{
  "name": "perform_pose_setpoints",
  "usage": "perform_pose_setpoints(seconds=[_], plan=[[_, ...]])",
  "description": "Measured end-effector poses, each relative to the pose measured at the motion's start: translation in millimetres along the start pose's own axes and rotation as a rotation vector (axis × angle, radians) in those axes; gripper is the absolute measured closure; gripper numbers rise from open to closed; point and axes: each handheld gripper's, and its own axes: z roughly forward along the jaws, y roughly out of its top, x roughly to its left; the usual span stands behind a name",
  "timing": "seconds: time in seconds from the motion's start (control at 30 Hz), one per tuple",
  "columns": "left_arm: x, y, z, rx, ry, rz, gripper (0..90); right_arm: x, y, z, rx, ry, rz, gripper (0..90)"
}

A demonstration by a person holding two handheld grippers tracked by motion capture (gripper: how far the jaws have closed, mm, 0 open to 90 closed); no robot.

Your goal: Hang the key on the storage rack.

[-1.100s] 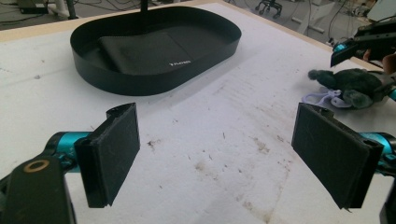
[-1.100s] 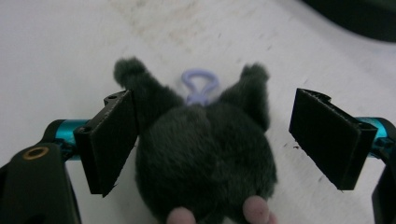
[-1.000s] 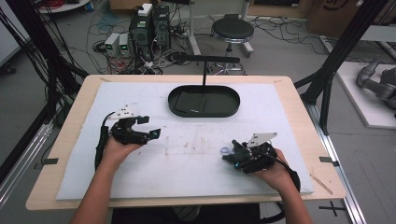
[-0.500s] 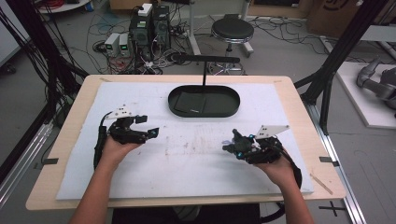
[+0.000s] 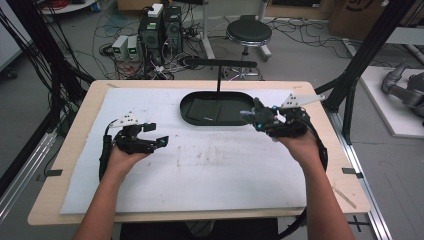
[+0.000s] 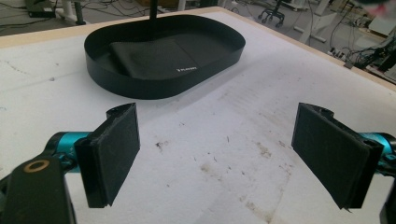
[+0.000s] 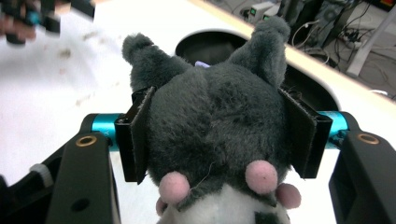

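Observation:
A grey plush toy (image 7: 219,102) with two ears and pink spots sits squeezed between the pads of my right gripper (image 7: 219,135), which is shut on it. From above, that gripper (image 5: 256,118) hangs with the plush toy (image 5: 259,114) at the right end of the black oval tray (image 5: 186,116), above the table. My left gripper (image 5: 157,134) rests on the white mat (image 5: 210,165) to the left, its jaws wide open. Between its pads (image 6: 116,149) lies bare mat, with the tray (image 6: 163,86) farther ahead.
A thin black post with a crossbar (image 5: 218,80) rises from the tray's back edge. A folded black cloth (image 6: 154,56) lies inside the tray. The wooden table edge (image 5: 345,165) frames the mat. Black frame struts (image 5: 357,75), cables and a stool stand beyond the table.
My right gripper has shut on the plush toy, lifted it off the mat and carried it away from the person toward the tray's right end. The left gripper has stayed put.

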Motion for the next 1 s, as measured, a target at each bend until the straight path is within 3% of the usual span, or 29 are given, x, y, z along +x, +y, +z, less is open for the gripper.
perform_pose_setpoints(seconds=[0.17, 0.3, 0.37, 0.4, 0.47, 0.57, 0.7, 0.93, 1.0], plan=[[0.0, -0.2, 0.4, 0.003, 0.000, 0.001, 15.3, -18.1, 30.2, -2.9, -0.036, -0.054, -0.008, 35.4], [0.5, -0.6, -0.2, 0.004, -0.001, 0.000, 15.3, -41.0, 52.3, -3.2, -0.022, -0.077, 0.012, 35.3], [0.8, -1.3, -0.1, 0.004, -0.002, -0.005, 15.4, -45.0, 54.9, -2.8, -0.030, -0.078, 0.020, 35.3], [1.1, -1.5, 0.0, 0.005, 0.000, -0.005, 15.3, -55.6, 62.7, -0.2, -0.026, -0.092, 0.037, 35.3], [1.5, -1.9, 0.0, 0.006, -0.001, -0.009, 15.3, -59.2, 64.9, 1.1, -0.024, -0.096, 0.042, 35.3], [2.2, -2.2, 0.2, 0.007, 0.000, -0.010, 15.4, -76.2, 73.1, 12.6, -0.008, -0.116, 0.079, 35.3], [2.5, -3.4, 1.3, 0.012, 0.000, -0.007, 15.3, -91.1, 80.8, 24.9, 0.020, -0.121, 0.080, 35.1], [3.2, -3.9, 2.4, 0.014, -0.003, -0.006, 15.3, -99.7, 96.0, 37.4, 0.037, -0.155, 0.046, 35.0], [3.3, -4.1, 2.3, 0.015, -0.004, -0.008, 15.3, -100.9, 95.5, 40.4, 0.035, -0.162, 0.059, 35.0]])
